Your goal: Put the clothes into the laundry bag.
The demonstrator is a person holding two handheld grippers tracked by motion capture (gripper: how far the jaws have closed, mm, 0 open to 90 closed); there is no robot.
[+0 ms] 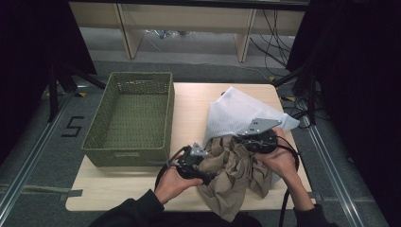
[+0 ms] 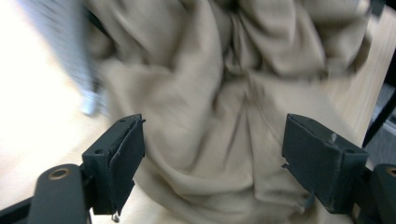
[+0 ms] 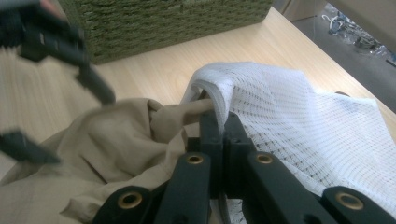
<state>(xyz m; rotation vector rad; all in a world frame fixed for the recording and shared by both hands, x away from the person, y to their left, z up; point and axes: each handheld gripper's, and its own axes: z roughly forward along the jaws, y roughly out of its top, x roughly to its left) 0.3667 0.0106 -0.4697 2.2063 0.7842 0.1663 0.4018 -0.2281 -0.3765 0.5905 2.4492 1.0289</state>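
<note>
From the high view, the tan garment [image 1: 236, 172] lies crumpled on the counter [image 1: 118, 189], right of the green basket [image 1: 130, 116] and partly under a white mesh cloth [image 1: 241, 113]. The left hand-held gripper [image 1: 208, 176] sits at its basket-side edge, the right hand-held gripper [image 1: 243, 140] at its far end.

In the left gripper view, the jaws stand wide apart, nothing pinched, with the garment [image 2: 219, 107] straight ahead between them.

In the right gripper view, the jaws are clamped together on a fold of the garment [image 3: 187, 112], beside the white cloth [image 3: 289, 116].

The wooden table [image 1: 189, 101] bears a green basket [image 1: 130, 118], beige cloth [image 1: 234, 177] and white cloth [image 1: 236, 113].
</note>
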